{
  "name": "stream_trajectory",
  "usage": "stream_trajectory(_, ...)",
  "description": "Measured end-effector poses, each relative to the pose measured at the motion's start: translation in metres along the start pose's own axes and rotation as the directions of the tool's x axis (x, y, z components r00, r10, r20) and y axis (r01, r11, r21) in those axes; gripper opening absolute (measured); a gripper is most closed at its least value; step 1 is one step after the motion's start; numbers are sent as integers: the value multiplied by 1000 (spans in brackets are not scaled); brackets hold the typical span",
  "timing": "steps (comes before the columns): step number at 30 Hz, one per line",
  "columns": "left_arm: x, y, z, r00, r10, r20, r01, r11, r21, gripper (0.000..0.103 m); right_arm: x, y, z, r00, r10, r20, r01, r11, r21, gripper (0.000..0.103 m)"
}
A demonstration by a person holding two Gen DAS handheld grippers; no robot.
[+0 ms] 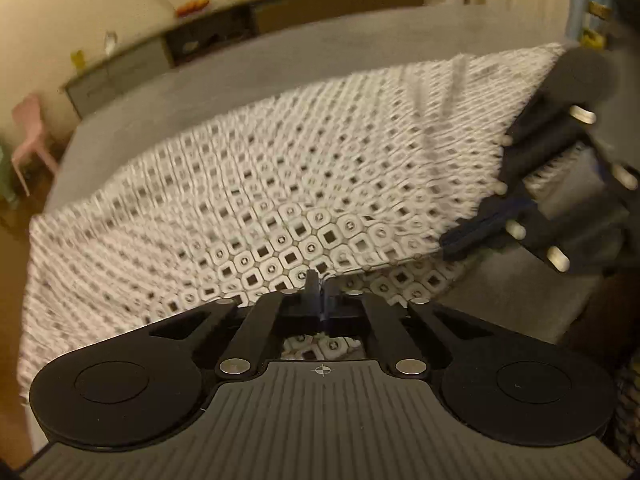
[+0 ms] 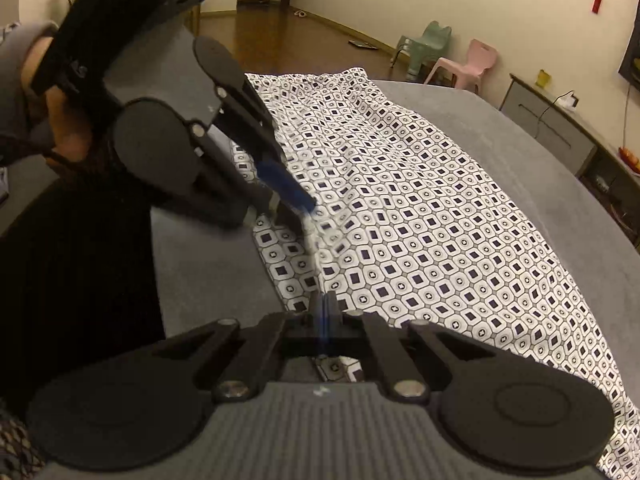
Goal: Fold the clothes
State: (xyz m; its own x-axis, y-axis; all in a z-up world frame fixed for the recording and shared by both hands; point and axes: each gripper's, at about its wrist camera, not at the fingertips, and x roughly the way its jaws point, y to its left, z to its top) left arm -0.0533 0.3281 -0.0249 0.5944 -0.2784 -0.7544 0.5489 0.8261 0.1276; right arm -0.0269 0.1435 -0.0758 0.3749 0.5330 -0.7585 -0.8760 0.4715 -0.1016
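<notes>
A white garment with a dark square print [image 1: 248,184] lies spread over a grey table [image 1: 200,76]; it also shows in the right wrist view [image 2: 420,208]. My left gripper [image 1: 318,280] is shut on the garment's near edge and lifts it a little, with cloth under the jaws. My right gripper [image 2: 326,300] is shut on the same edge close by. Each gripper shows in the other's view: the right one at the garment's right edge [image 1: 460,240], the left one [image 2: 308,204] pinching the cloth edge. The left wrist view is motion-blurred.
The grey table [image 2: 500,128] runs far beyond the garment. A low cabinet [image 1: 224,28] stands behind it. A pink chair [image 2: 476,60] and a green chair [image 2: 428,40] stand on the wooden floor. The person's hand [image 2: 60,120] holds the left gripper.
</notes>
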Motion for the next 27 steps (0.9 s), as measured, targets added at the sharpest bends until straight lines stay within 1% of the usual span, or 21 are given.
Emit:
stream_trajectory(1, -5, -2, -1, 1000, -6, 10, 6, 1000, 6, 0, -6, -7, 1, 1000, 0, 12, 0, 1000, 21, 11)
stream_trajectory(2, -2, -2, -7, 999, -29, -26, 29, 1000, 3, 0, -13, -17, 2, 1000, 11, 27, -13, 998, 67, 17)
stream_trajectory(3, 2, 0, -8, 999, -27, -39, 26, 1000, -5, 0, -17, -31, 3, 998, 36, 46, -42, 990, 133, 20)
stream_trajectory(5, 12, 5, -8, 998, -18, -62, 17, 1000, -20, 0, -15, -58, 8, 997, 49, 65, -63, 970, 233, 20)
stream_trajectory(6, 7, 8, -9, 998, -25, -56, 24, 1000, -17, 0, -12, -69, 11, 997, 35, 68, -52, 962, 269, 20)
stream_trajectory(8, -3, 14, -10, 998, -40, -44, 39, 999, -10, 0, -8, -92, 13, 999, -17, 52, -2, 934, 357, 23)
stream_trajectory(10, -14, 20, -11, 998, -55, -31, 55, 999, -2, 0, -16, -113, 4, 997, -81, 18, 66, 907, 417, 24)
stream_trajectory(11, -19, 23, -11, 998, -62, -25, 62, 998, 2, 2, -23, -122, -7, 993, -116, -1, 105, 895, 434, 28)
stream_trajectory(12, -25, 26, -12, 997, -70, -19, 70, 998, 5, 3, -32, -130, -20, 988, -153, -22, 146, 882, 447, 35)
stream_trajectory(13, -30, 30, -12, 997, -77, -13, 78, 997, 9, 6, -41, -138, -33, 981, -188, -43, 187, 869, 459, 37)
stream_trajectory(14, -35, 33, -13, 996, -85, -7, 85, 996, 13, 12, -51, -148, -49, 973, -221, -73, 229, 848, 477, 37)
stream_trajectory(15, -44, 45, -14, 998, -66, 14, 66, 998, -10, 15, -60, -158, -67, 962, -249, -109, 269, 822, 502, 37)
stream_trajectory(16, -53, 58, -14, 998, -40, 40, 42, 998, -46, 22, -71, -168, -87, 949, -279, -147, 314, 790, 526, 37)
stream_trajectory(17, -45, 75, -7, 999, -11, 47, 16, 995, -102, 25, -83, -177, -106, 932, -310, -185, 360, 755, 548, 37)
stream_trajectory(19, -27, 109, 7, 997, 47, 53, -34, 976, -215, 25, -107, -195, -143, 896, -362, -256, 441, 672, 594, 37)
stream_trajectory(21, -8, 144, 22, 993, 105, 53, -83, 942, -325, 25, -130, -210, -172, 864, -403, -301, 495, 572, 654, 37)
stream_trajectory(22, 1, 161, 30, 990, 135, 50, -106, 919, -379, 25, -141, -220, -185, 849, -424, -316, 513, 516, 686, 37)
stream_trajectory(24, 19, 195, 44, 981, 192, 40, -149, 863, -482, 23, -159, -237, -205, 818, -468, -334, 536, 411, 737, 37)
stream_trajectory(25, 38, 204, 54, 981, 194, 14, -162, 854, -494, 24, -167, -248, -214, 804, -485, -344, 542, 361, 759, 37)
stream_trajectory(26, 55, 210, 60, 980, 195, -31, -184, 843, -505, 23, -171, -259, -221, 797, -491, -351, 541, 323, 777, 37)
stream_trajectory(27, 72, 217, 65, 978, 196, -78, -207, 832, -515, 23, -171, -270, -228, 797, -485, -361, 539, 300, 787, 37)
